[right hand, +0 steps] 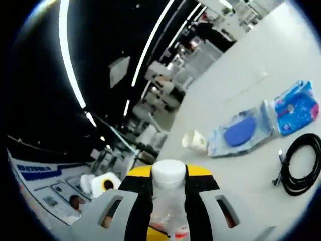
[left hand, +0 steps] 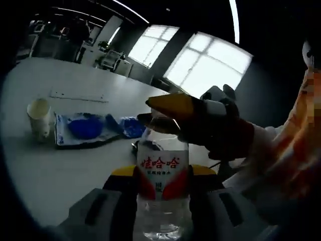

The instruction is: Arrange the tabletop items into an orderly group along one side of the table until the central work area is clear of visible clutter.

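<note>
Both grippers, left (left hand: 161, 187) and right (right hand: 168, 196), clamp one clear labelled plastic water bottle (left hand: 161, 193), long axis toward 12 o'clock, white cap (right hand: 168, 173) in the right's jaws.

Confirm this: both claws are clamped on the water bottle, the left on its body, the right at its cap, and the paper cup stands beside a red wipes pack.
One thing is off: the wipes pack beside the paper cup is blue, not red, as the left gripper view shows. The rest stands: the left claw grips the water bottle at its label, and the right claw grips it just below the cap.
</note>
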`<state>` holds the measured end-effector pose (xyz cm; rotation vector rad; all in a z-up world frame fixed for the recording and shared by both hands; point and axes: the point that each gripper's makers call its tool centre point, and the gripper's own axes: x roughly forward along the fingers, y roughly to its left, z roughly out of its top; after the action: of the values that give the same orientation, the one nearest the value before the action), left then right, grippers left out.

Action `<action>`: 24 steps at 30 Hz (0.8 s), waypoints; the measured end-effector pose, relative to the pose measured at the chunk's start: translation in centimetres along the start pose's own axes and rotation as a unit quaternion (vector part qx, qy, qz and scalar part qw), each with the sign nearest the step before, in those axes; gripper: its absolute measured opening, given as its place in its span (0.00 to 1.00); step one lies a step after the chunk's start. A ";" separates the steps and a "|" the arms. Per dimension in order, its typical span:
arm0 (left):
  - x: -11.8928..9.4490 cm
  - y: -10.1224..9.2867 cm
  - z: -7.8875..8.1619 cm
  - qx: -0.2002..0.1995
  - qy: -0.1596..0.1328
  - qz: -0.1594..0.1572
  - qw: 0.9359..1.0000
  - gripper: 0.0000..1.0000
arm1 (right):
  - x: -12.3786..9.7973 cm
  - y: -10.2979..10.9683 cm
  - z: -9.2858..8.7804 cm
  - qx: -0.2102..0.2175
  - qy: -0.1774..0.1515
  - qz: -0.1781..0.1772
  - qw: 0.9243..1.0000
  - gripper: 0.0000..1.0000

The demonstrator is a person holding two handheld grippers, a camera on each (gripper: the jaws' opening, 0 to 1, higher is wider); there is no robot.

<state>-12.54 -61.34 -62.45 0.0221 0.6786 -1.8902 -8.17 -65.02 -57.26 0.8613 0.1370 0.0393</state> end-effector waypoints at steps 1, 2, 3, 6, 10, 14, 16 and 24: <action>-0.1 0.1 0.3 0.018 -0.004 0.000 1.000 0.39 | -0.1 0.5 0.3 -0.017 -0.003 0.011 1.000 0.21; -0.3 0.0 1.0 0.036 -0.010 -0.001 0.999 0.39 | -0.1 1.0 0.6 -0.033 -0.004 0.022 0.999 0.21; -0.5 -0.1 1.2 0.031 -0.007 -0.005 0.999 0.41 | -0.1 1.6 0.7 -0.049 0.000 0.036 0.998 0.21; -1.0 -0.9 3.0 0.070 -0.016 -0.022 0.997 0.60 | -0.1 3.5 0.6 -0.125 0.021 0.077 0.989 0.21; -1.3 -1.9 4.3 0.189 -0.009 -0.042 0.981 0.96 | -0.6 7.3 0.4 -0.187 0.026 0.170 0.967 0.22; -1.6 -3.7 4.0 0.210 0.022 -0.108 0.971 0.87 | -1.3 9.4 0.4 -0.181 0.055 0.227 0.955 0.22; -1.4 -3.9 3.7 0.214 0.028 -0.121 0.969 0.81 | -1.8 10.6 0.3 -0.190 0.064 0.260 0.945 0.22; -0.7 -7.6 2.7 0.200 0.027 -0.215 0.956 0.46 | -3.0 12.4 0.8 -0.208 0.078 0.312 0.924 0.22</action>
<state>-18.00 -59.98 -56.58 0.2000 0.3404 -2.4317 -10.78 -57.75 -47.02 0.4448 -0.0047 0.7144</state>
